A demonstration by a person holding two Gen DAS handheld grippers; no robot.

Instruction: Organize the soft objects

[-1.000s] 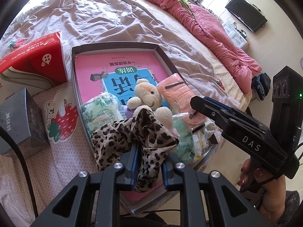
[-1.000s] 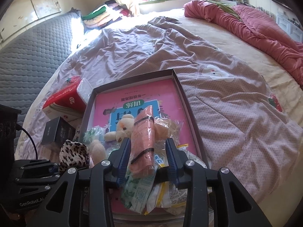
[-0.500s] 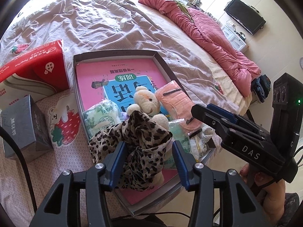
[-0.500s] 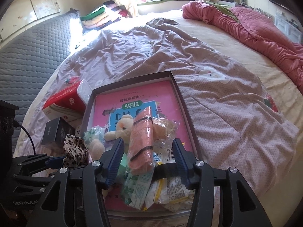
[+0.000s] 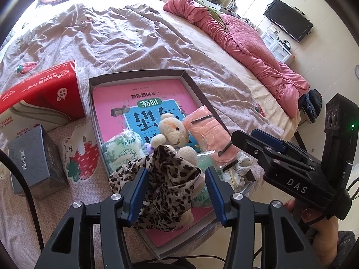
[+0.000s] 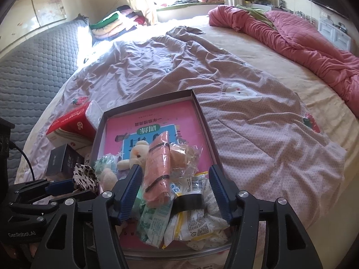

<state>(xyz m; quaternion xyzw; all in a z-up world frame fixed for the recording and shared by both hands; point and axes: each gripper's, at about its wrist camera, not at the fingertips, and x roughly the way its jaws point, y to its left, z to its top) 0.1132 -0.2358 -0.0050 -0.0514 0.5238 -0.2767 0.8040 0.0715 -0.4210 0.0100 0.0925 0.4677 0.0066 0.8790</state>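
Your left gripper (image 5: pixel 176 187) stands with its jaws apart; they have just been opening, and the leopard-print scarf (image 5: pixel 166 186) sits bunched between the 2 blue pads, its left edge against the left pad and a clear gap on the right. Your right gripper (image 6: pixel 176 192) is wider apart still, its jaws also just opening, and the folded peach cloth (image 6: pixel 158 168) lies loose between them, touching neither pad.

Both pieces rest in the shallow box (image 5: pixel 134 74) on the bed (image 5: pixel 125 35), atop a pink booklet (image 5: pixel 139 96). In the left wrist view, the small plush bear (image 5: pixel 171 130) sits at 12 o'clock from the scarf and touches it, the peach cloth lies at 2 o'clock, and a green-print packet (image 5: pixel 122 148) is at 10 o'clock. In the right wrist view, several wrapped packets (image 6: pixel 193 222) pile at 5 o'clock from the peach cloth.

Outside the box, a red tissue pack (image 5: pixel 42 94) lies at its 9 o'clock, with a dark grey box (image 5: pixel 33 161) at 8 o'clock. A pink quilt (image 5: pixel 246 44) is heaped at 2 o'clock, well apart.
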